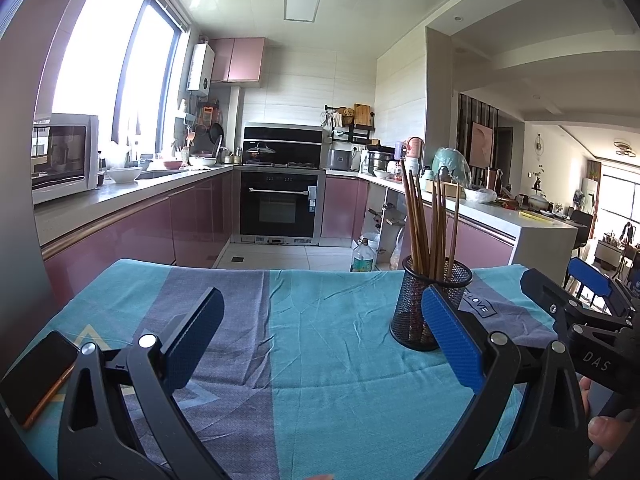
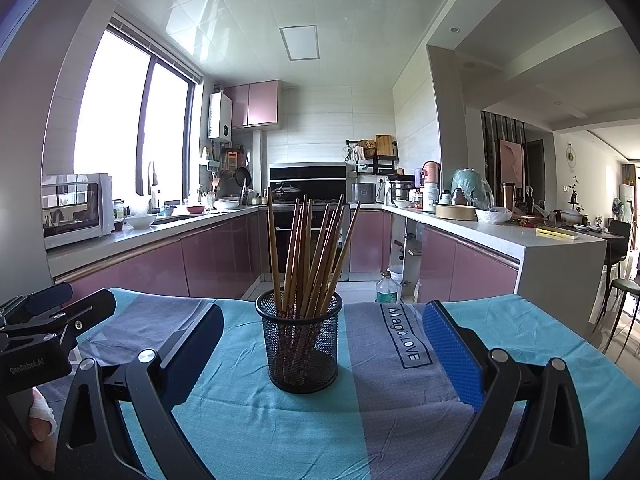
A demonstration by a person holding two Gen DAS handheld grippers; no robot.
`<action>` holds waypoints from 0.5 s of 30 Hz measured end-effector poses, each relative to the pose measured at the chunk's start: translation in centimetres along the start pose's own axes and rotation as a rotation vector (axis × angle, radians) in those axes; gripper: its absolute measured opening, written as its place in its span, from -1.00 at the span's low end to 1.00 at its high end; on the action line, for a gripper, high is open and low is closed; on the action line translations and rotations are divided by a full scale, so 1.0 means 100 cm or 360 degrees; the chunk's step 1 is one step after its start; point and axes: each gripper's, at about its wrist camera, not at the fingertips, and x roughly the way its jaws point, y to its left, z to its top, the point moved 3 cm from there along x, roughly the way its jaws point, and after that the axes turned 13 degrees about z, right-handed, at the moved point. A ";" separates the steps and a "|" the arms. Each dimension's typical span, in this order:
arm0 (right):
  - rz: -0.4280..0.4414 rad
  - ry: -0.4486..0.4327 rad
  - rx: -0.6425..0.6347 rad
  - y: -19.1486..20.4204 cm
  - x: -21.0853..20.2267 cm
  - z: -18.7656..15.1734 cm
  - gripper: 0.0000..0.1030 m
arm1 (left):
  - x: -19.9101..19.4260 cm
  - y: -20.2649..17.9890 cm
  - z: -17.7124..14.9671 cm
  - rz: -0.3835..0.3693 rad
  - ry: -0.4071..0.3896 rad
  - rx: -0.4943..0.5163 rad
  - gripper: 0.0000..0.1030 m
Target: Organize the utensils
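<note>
The mesh cup [image 2: 303, 344] of upright chopsticks [image 2: 310, 248] stands on the cloth [image 2: 248, 420] dead ahead of the right gripper [image 2: 324, 356] – jaws spread, holding nothing – while the equally spread left gripper [image 1: 320, 344] sits off to its left, so the right is better placed.

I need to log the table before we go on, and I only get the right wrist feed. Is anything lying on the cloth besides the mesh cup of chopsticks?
Observer: Yes. A phone lies flat at the cloth's left edge, outside your view.
Operator: Is the left gripper touching it?
Observer: No. The left gripper is open and empty, and the phone lies left of its left finger.
Operator: Where is the cup from that side?
Observer: The mesh cup stands behind the left gripper's right finger, chopsticks upright in it.
</note>
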 end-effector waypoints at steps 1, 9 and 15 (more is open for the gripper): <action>0.0001 0.0002 0.0001 0.000 0.001 0.000 0.88 | -0.001 0.001 0.000 0.0001 -0.0002 0.0000 0.89; 0.0003 0.0001 0.0003 0.000 0.001 -0.001 0.88 | -0.005 0.004 0.003 0.0001 -0.0034 0.0006 0.89; 0.0004 0.0039 0.0000 -0.006 0.003 -0.002 0.88 | -0.001 0.003 0.002 -0.0007 0.0021 0.0025 0.89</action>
